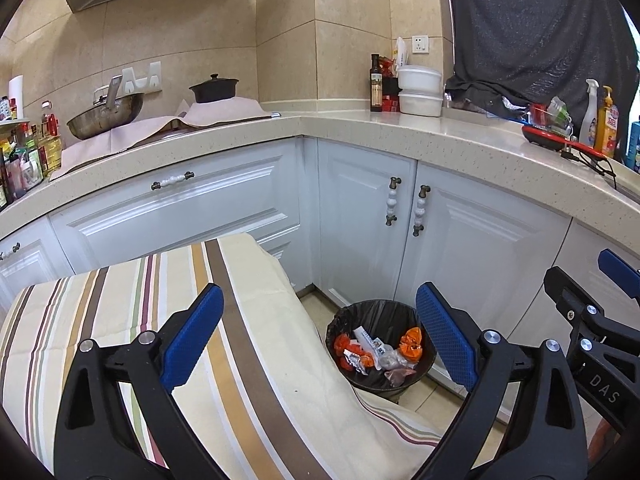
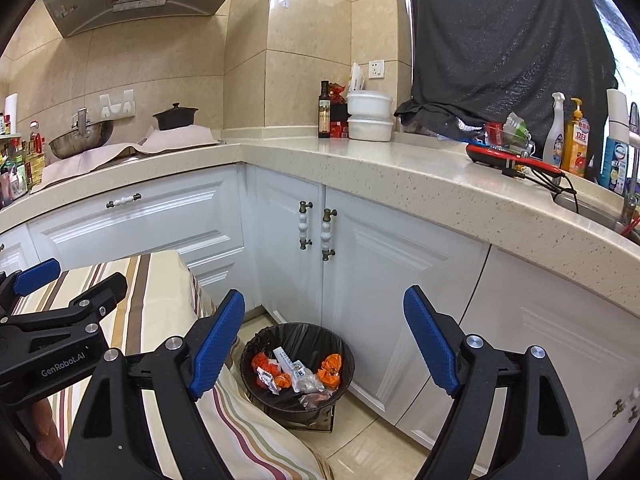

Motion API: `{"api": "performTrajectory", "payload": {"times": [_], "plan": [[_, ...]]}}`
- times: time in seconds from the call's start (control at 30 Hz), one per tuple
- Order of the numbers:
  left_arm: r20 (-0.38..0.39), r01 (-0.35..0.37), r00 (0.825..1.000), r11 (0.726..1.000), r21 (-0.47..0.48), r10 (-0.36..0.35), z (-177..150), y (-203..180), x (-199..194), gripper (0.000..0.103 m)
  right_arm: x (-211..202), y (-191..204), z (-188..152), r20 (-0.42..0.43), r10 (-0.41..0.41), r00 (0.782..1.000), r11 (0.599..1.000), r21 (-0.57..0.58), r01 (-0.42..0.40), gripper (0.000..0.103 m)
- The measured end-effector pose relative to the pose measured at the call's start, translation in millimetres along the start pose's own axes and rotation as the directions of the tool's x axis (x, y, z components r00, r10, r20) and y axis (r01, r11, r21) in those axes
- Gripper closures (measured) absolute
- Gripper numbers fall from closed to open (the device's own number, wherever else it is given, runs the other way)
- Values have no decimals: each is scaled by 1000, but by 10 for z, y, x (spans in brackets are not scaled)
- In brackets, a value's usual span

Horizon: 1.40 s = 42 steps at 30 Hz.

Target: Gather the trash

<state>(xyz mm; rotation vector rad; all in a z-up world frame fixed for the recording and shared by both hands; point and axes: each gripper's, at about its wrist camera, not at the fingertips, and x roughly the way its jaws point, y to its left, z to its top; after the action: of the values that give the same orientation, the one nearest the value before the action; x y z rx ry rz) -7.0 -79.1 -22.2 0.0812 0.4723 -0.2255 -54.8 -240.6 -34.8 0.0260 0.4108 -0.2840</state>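
Trash (image 1: 378, 354) already lies in the black-lined bin (image 2: 256, 344) on the floor, ahead of and below both tools; the right tool (image 2: 324, 344) sits more squarely over it than the left tool (image 1: 320, 340). Both gape apart, empty.

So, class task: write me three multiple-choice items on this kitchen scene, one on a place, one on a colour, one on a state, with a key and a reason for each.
1. Where does the trash bin stand?
A. on the countertop
B. on the floor by the white cabinets
C. inside the sink

2. What colour is the bin's liner bag?
A. black
B. white
C. blue

3. How is the right gripper?
A. shut on a wrapper
B. shut on the striped cloth
C. open, holding nothing

Key: 1 B, the bin sits on floor tiles below the cabinet doors; 2 A, black plastic lines the rim; 3 C, its blue pads stand wide apart with nothing between them.
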Motion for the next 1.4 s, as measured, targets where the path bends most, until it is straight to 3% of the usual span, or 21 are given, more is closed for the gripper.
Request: {"api": "performTrajectory", "payload": {"times": [1.4], "plan": [[-6,14,1000,1000,-17,-14,-9,-50,3,8,-41,35,-9,11,7,1000,1000,-16,-6,24]]}}
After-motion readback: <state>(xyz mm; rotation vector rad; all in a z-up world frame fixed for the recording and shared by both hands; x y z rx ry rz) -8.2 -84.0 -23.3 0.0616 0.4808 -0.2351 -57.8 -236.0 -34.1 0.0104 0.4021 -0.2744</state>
